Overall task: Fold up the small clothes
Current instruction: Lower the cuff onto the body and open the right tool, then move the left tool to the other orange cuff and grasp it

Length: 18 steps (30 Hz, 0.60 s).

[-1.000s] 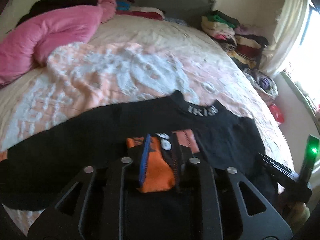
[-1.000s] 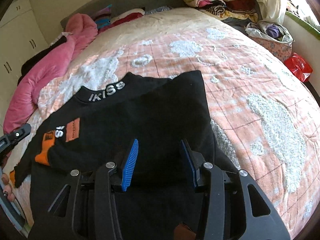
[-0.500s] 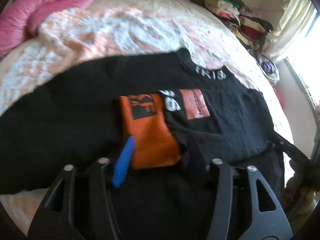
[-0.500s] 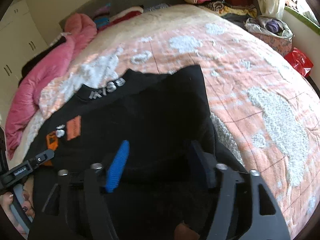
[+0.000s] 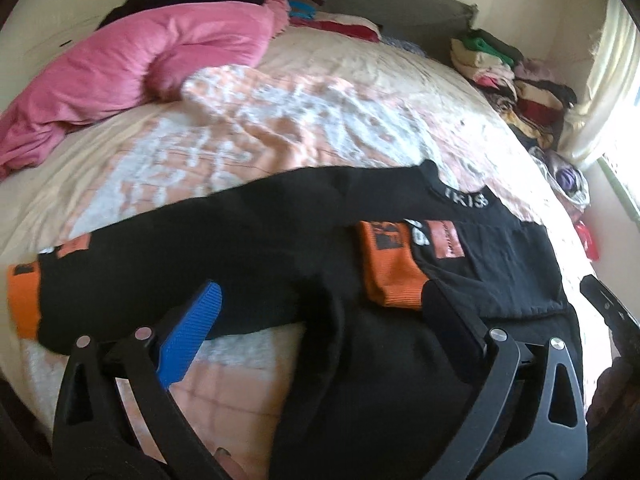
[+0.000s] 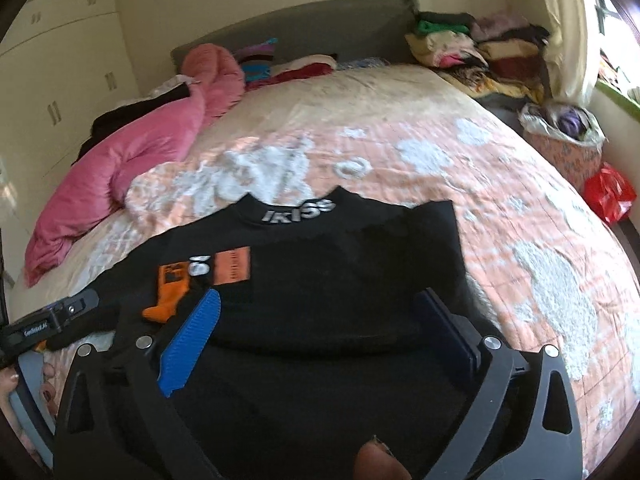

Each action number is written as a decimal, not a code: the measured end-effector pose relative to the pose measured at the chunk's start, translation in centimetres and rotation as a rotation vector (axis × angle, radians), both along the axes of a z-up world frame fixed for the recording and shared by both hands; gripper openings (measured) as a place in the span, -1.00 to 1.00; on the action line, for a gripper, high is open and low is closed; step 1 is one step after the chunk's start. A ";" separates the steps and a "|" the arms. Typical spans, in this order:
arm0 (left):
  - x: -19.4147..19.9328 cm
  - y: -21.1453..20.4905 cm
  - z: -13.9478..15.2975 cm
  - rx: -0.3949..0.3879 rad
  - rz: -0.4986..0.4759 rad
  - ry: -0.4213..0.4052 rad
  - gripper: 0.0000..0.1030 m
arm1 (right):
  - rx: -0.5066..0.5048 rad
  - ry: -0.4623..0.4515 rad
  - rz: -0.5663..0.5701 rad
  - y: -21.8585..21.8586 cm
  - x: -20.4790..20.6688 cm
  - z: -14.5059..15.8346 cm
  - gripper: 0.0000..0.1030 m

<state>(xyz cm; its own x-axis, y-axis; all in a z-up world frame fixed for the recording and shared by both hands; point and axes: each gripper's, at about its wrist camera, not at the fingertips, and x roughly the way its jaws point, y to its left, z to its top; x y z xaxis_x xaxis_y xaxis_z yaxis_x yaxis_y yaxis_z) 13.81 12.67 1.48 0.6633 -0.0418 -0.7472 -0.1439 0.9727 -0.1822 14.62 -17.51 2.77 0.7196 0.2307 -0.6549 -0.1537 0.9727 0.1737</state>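
- My left gripper (image 5: 316, 320) sits nearest the lens with its fingers spread wide and nothing between them; the blue pad (image 5: 190, 336) hangs over the black fabric.
- My right gripper (image 6: 320, 332) is likewise spread apart and pinches nothing, its two fingers poised above the lower part of the garment.
- Just beyond both tools lies the black sweater (image 6: 340, 280), flat on the bed near its front edge, collar pointing away from me.
- One sleeve is folded in across the chest, its orange cuff (image 5: 390, 276) resting on the black body just beside an orange patch (image 5: 446, 240).
- The other sleeve stretches out to the left on the quilt, ending in a second orange cuff (image 5: 22, 300).
- White lettering (image 6: 298, 211) runs along the collar.
- Past the sweater spreads the peach and white quilt (image 6: 460, 168), rumpled toward the middle.
- Farther left lies a pink blanket (image 5: 160, 56), bunched up.
- At the far right corner a pile of clothes (image 6: 472, 52) is stacked near the headboard (image 6: 320, 24).
- Off the right side of the bed I see a red bag (image 6: 610, 192).
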 end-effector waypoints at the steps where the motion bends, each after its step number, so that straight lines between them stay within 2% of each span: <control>1: -0.2 0.4 0.2 0.000 0.010 -0.003 0.82 | -0.004 -0.006 0.016 0.7 -0.2 0.3 0.90; 18: -4.3 9.6 0.5 -0.023 0.235 -0.009 0.82 | -0.060 -0.052 0.206 8.9 -1.5 2.3 0.90</control>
<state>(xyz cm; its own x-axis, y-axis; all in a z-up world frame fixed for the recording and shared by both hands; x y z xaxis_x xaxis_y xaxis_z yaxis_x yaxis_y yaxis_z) 9.47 22.32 2.00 0.6635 0.0973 -0.7418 -0.3641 0.9082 -0.2065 13.09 -8.61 5.05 0.6946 0.3383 -0.6349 -0.3576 0.9282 0.1033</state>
